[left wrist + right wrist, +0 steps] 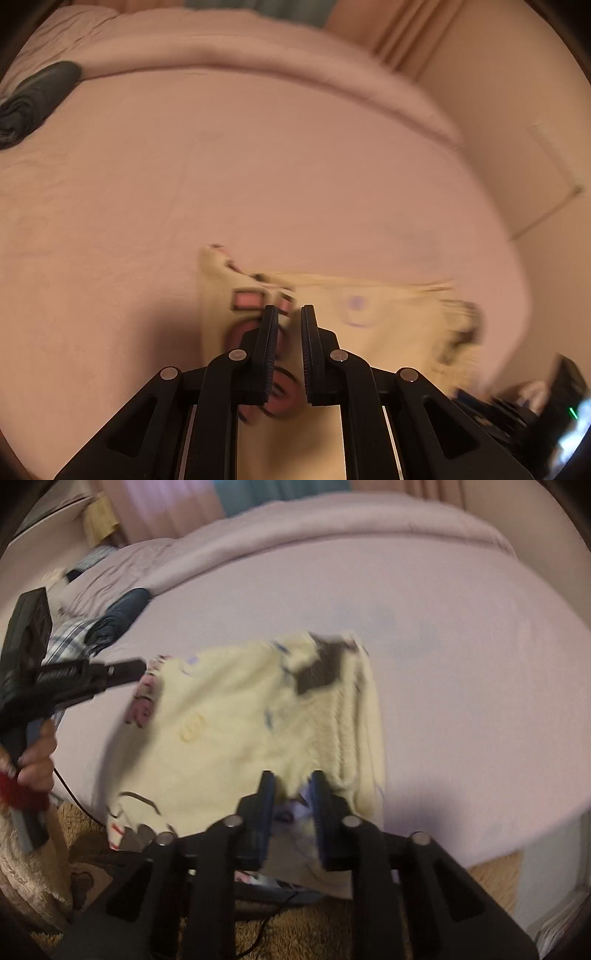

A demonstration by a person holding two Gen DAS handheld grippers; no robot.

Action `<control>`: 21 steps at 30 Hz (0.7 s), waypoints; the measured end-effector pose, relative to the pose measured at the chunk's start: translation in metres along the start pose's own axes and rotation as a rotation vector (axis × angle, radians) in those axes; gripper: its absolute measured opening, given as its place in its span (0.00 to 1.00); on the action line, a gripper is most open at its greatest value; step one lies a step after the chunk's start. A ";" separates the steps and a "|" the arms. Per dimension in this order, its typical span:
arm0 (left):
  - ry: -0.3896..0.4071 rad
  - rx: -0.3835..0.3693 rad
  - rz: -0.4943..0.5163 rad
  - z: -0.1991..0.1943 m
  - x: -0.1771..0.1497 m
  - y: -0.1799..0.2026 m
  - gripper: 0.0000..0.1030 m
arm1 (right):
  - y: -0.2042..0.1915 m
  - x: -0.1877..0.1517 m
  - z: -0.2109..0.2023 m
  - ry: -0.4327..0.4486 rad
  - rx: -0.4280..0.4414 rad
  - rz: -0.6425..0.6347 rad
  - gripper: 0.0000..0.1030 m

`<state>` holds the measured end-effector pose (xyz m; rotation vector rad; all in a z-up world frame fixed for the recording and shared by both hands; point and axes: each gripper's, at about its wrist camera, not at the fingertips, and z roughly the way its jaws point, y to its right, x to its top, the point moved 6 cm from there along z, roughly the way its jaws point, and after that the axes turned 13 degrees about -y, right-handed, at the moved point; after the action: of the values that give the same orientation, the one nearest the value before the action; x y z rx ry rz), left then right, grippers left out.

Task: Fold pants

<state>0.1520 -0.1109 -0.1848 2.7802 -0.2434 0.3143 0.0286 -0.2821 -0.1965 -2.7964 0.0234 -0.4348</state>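
The cream patterned pants (251,731) lie partly folded on the pink bed sheet (461,646), hanging over the near edge. My right gripper (293,779) is shut on the near edge of the pants. My left gripper (290,314) is shut on the pants (388,321) at their left corner; it also shows in the right wrist view (142,666), held by a hand. The image is motion blurred.
A dark rolled garment (37,99) lies at the far left of the bed; in the right wrist view it (122,616) sits beside plaid cloth (66,642). A folded blanket ridge (258,51) runs along the back. Brown carpet (295,934) lies below the bed edge.
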 end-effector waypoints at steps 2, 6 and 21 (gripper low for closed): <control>-0.049 0.003 -0.037 0.017 0.004 -0.009 0.07 | -0.001 -0.004 0.003 0.021 0.001 0.001 0.11; -0.025 -0.045 -0.084 0.017 0.007 -0.022 0.07 | 0.003 -0.007 0.005 0.036 0.016 0.017 0.09; 0.041 -0.097 -0.044 -0.028 -0.015 -0.011 0.16 | 0.003 -0.019 0.001 0.040 -0.015 0.028 0.10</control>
<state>0.1348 -0.0894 -0.1660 2.6764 -0.1826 0.3394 0.0106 -0.2833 -0.2042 -2.7984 0.0753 -0.4861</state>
